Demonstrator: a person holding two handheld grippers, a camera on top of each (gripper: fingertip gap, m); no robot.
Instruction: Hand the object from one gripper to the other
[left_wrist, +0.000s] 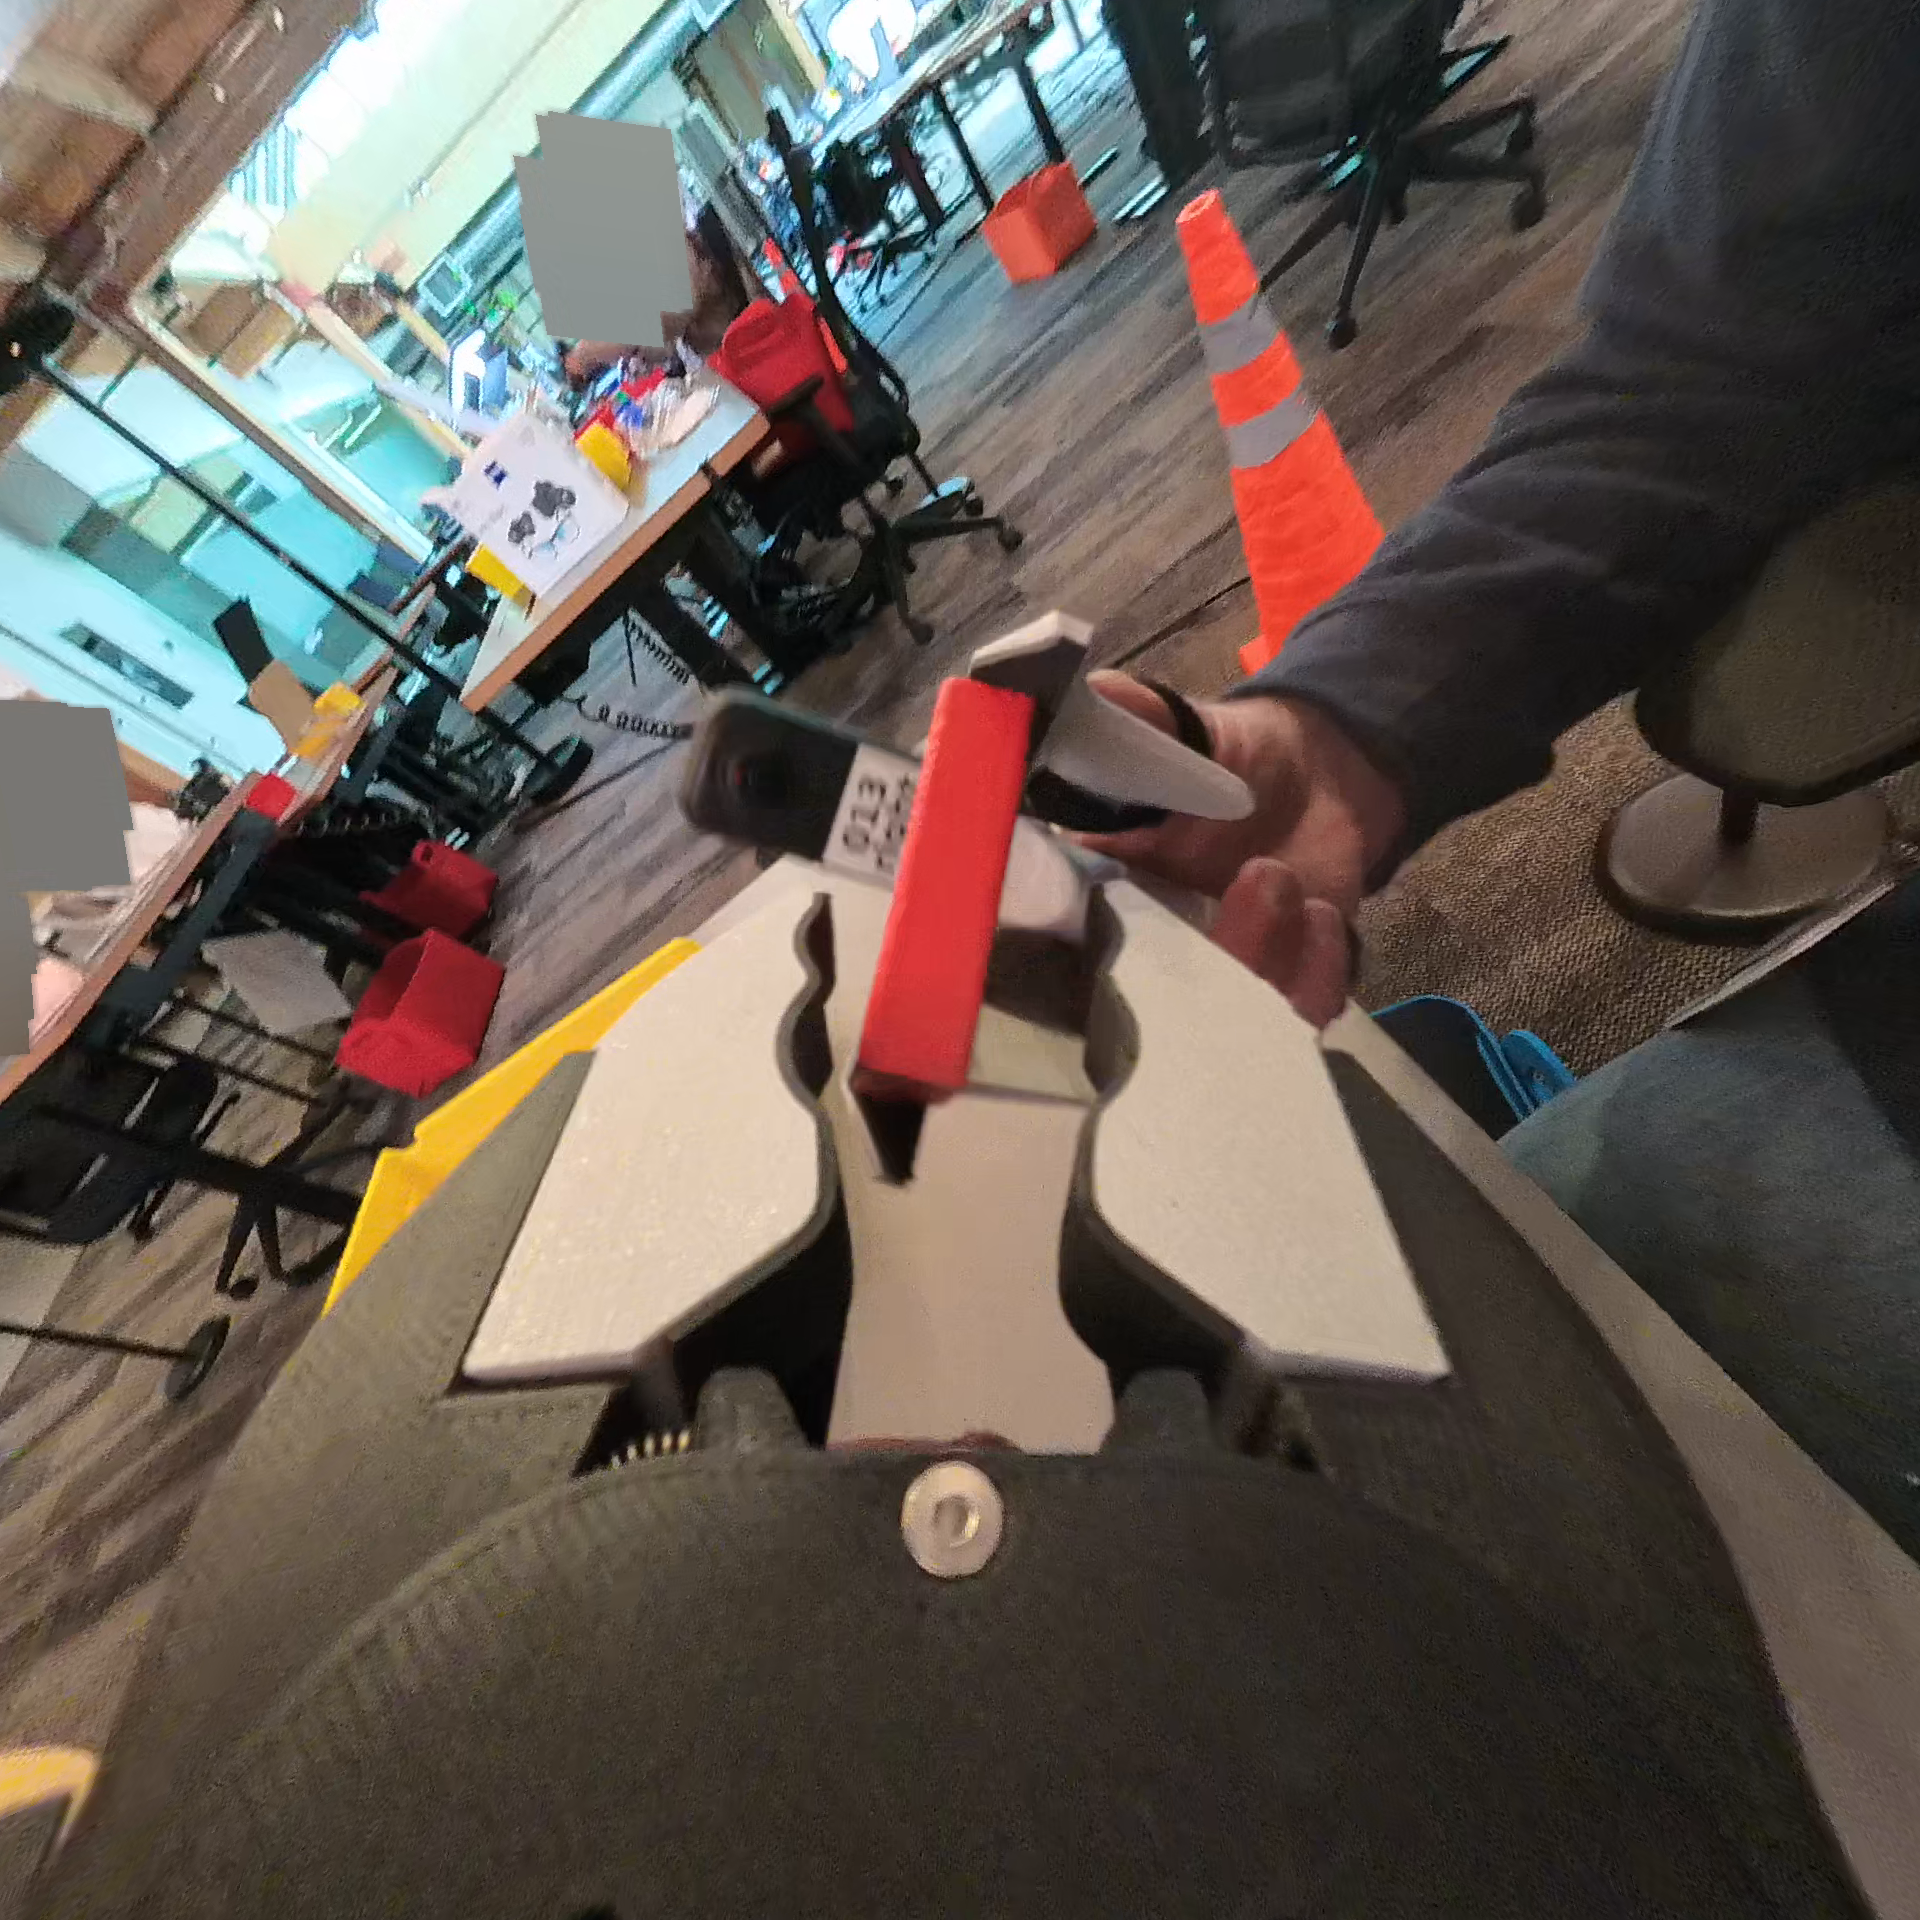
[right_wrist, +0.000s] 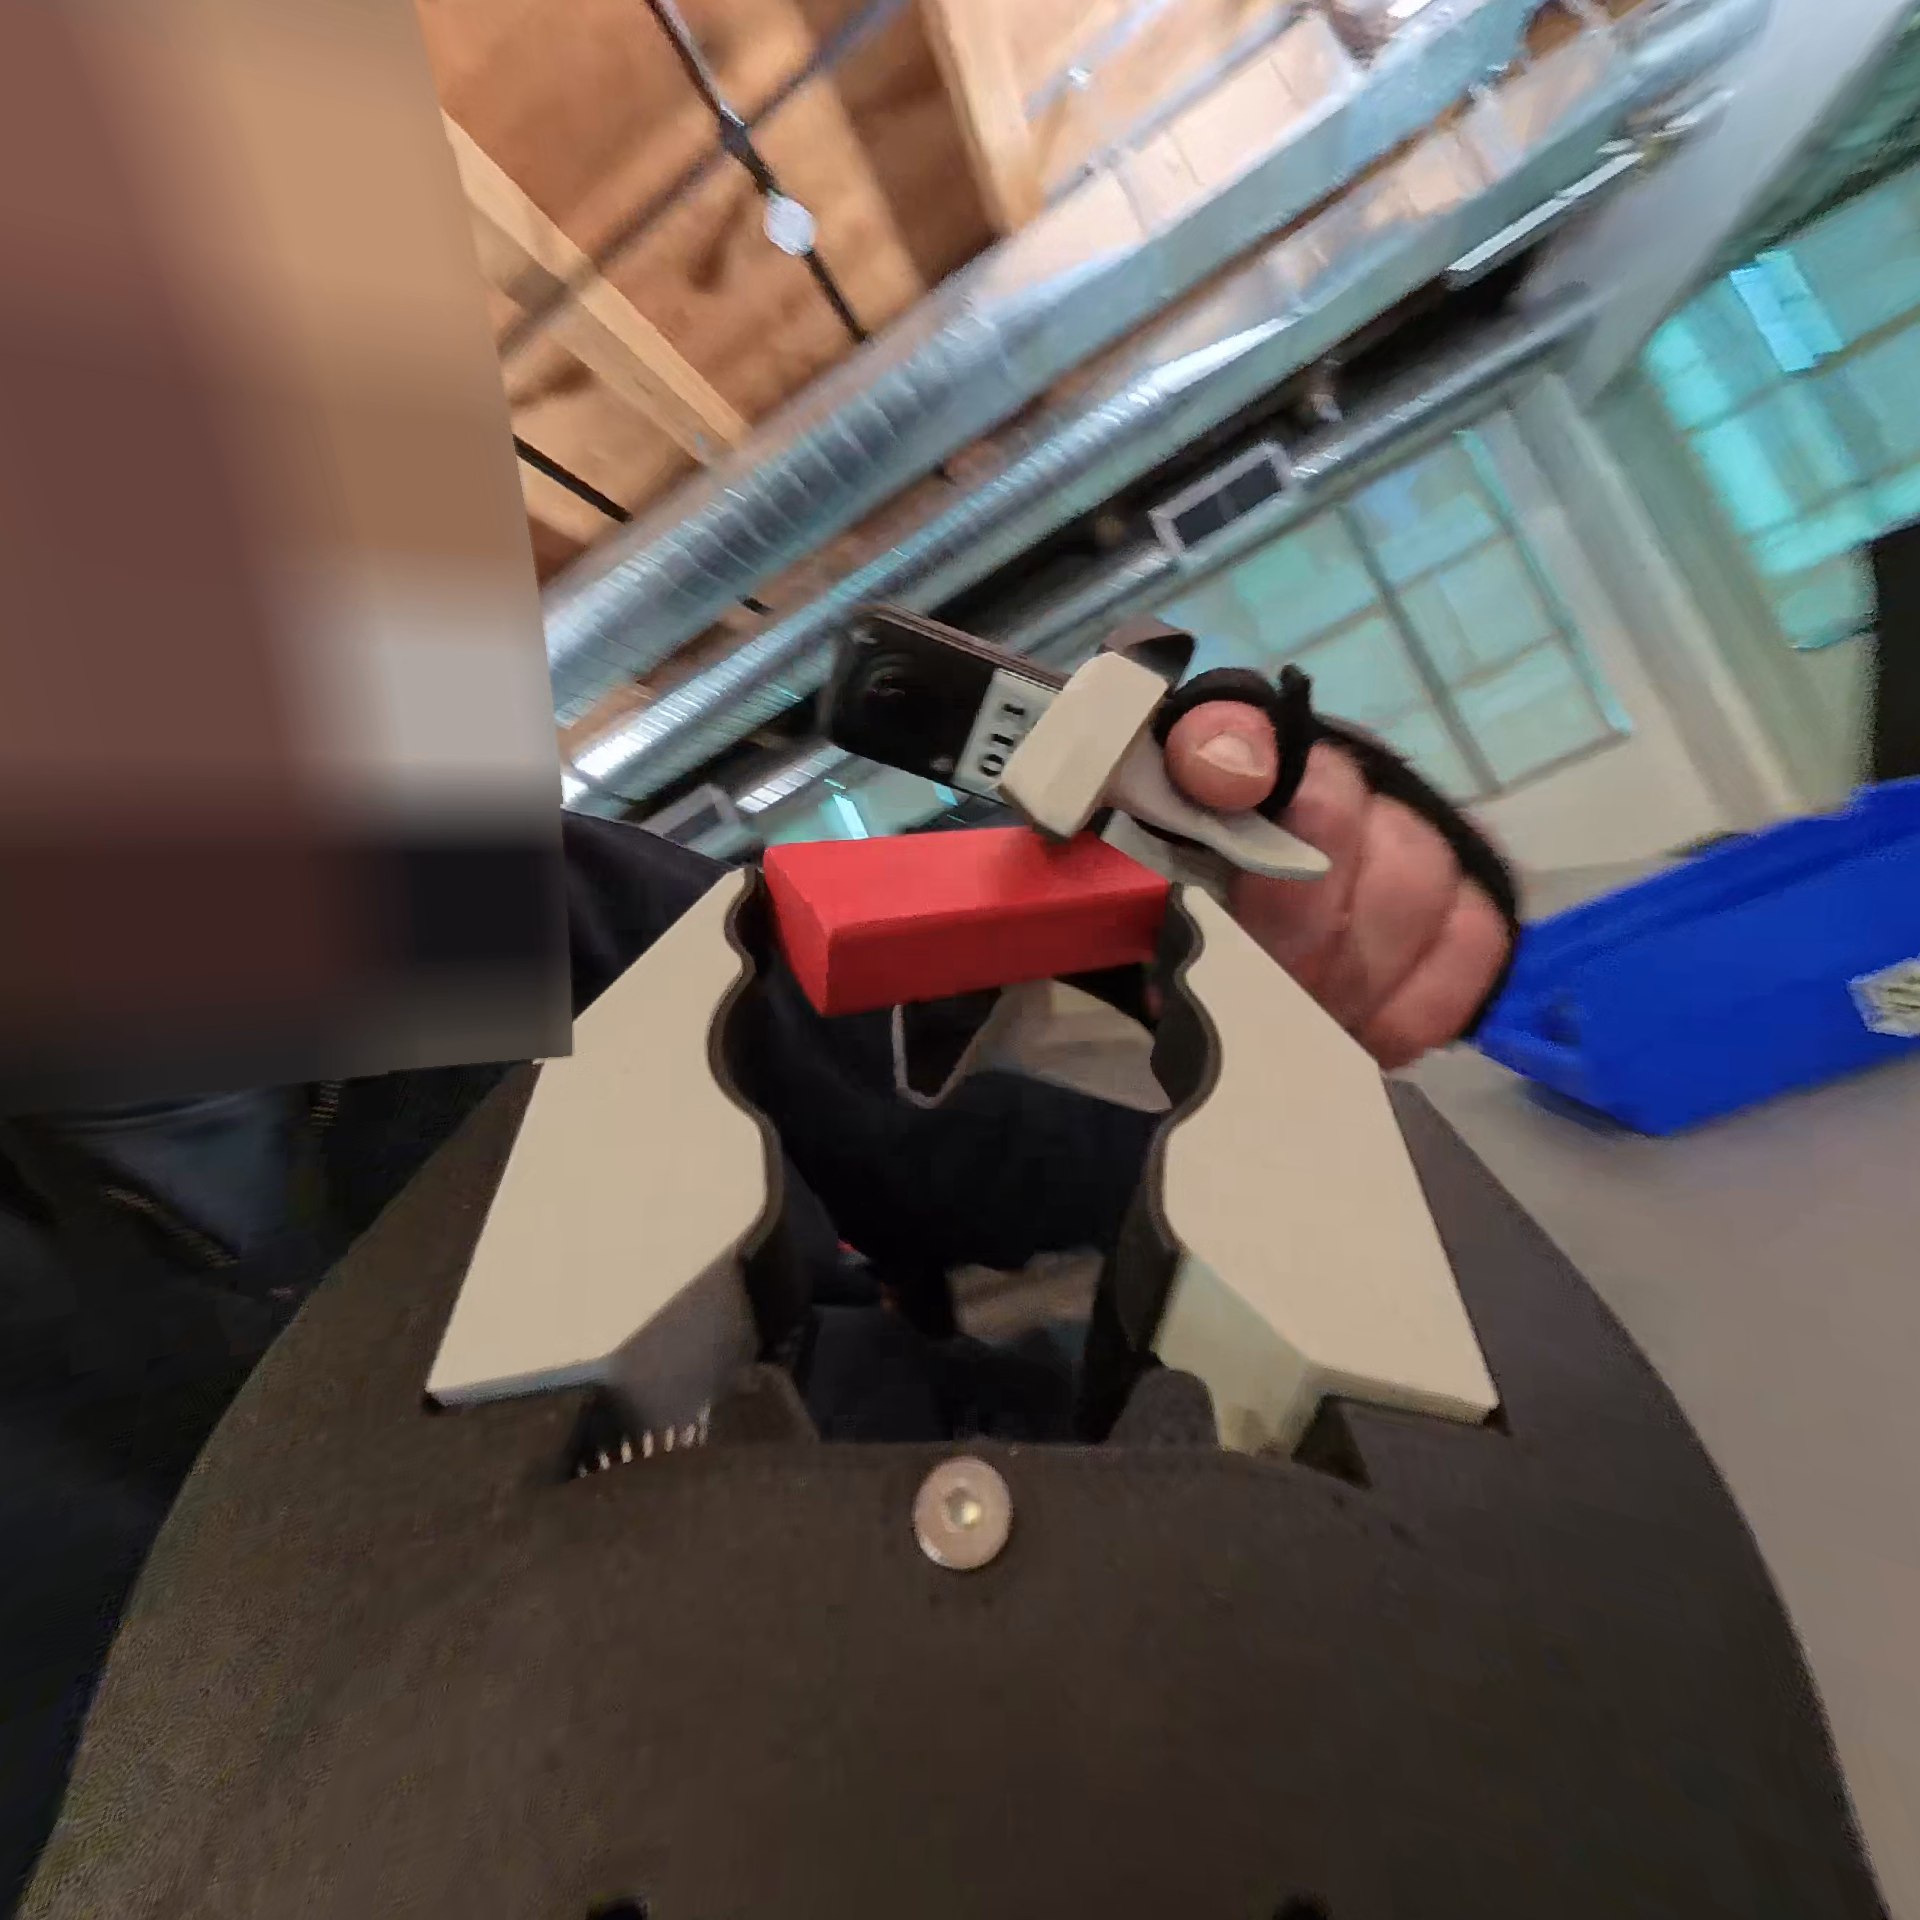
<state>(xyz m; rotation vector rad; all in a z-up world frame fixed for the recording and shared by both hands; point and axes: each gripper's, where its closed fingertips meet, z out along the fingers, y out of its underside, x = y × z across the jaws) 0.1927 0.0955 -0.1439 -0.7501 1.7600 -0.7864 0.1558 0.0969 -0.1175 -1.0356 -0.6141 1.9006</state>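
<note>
— Red block (right_wrist: 966, 925): where is it?
— In the air, above the grey worktop (right_wrist: 1714, 1299). Your right tongs (right_wrist: 961, 914) clamp it lengthwise, one fingertip pressed on each short end.
— And your left tongs (left_wrist: 961, 914)?
— Released. They straddle the block crosswise, with a gap visible on both sides in the left wrist view. In the right wrist view the upper finger (right_wrist: 1081, 748) looks to be touching the block's top face, and the lower one sits just beneath it, apart.
— Surroundings?
— Your left hand (right_wrist: 1382, 894) is on the trigger, and a blue bin (right_wrist: 1714, 966) lies behind it. An orange cone (left_wrist: 1278, 436) stands on the floor.
</note>
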